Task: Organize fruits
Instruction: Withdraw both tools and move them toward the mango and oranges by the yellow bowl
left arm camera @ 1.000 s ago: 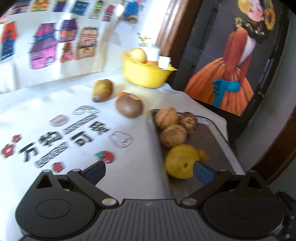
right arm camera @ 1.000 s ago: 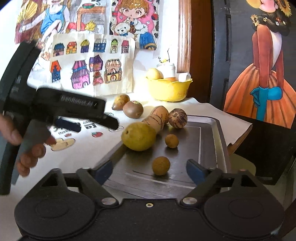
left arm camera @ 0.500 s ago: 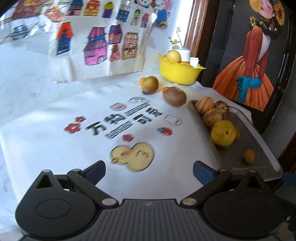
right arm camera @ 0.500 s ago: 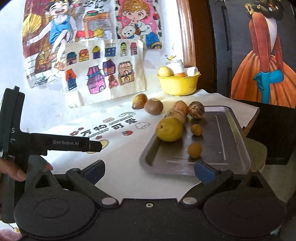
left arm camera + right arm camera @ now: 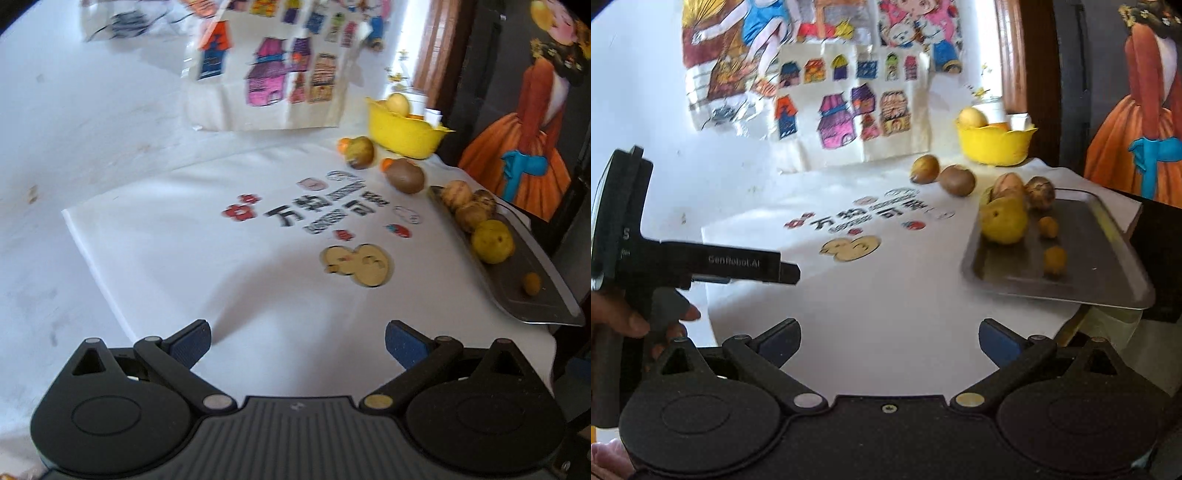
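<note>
A metal tray (image 5: 1108,280) (image 5: 554,291) at the table's right edge holds a yellow pear (image 5: 1003,223) (image 5: 493,246), several brown fruits (image 5: 1038,192) and two small orange ones (image 5: 1055,260). On the white cloth behind it lie a brown kiwi (image 5: 957,180) (image 5: 405,180) and another brown fruit (image 5: 924,168) (image 5: 360,151). A yellow bowl (image 5: 995,142) (image 5: 404,133) with fruit stands at the back. My left gripper (image 5: 297,343) is open and empty over the cloth, well short of the tray. My right gripper (image 5: 889,341) is open and empty, near the table's front.
In the right wrist view, a hand (image 5: 624,321) holds the left gripper's handle at far left. Coloured drawings (image 5: 846,110) lean against the white wall behind the table. A dark panel with a painted figure in an orange dress (image 5: 1137,147) stands right of the table.
Both grippers have pulled back from the tray, toward the near side of the table; the tray and fruits now look farther away. The fruits have not moved.
</note>
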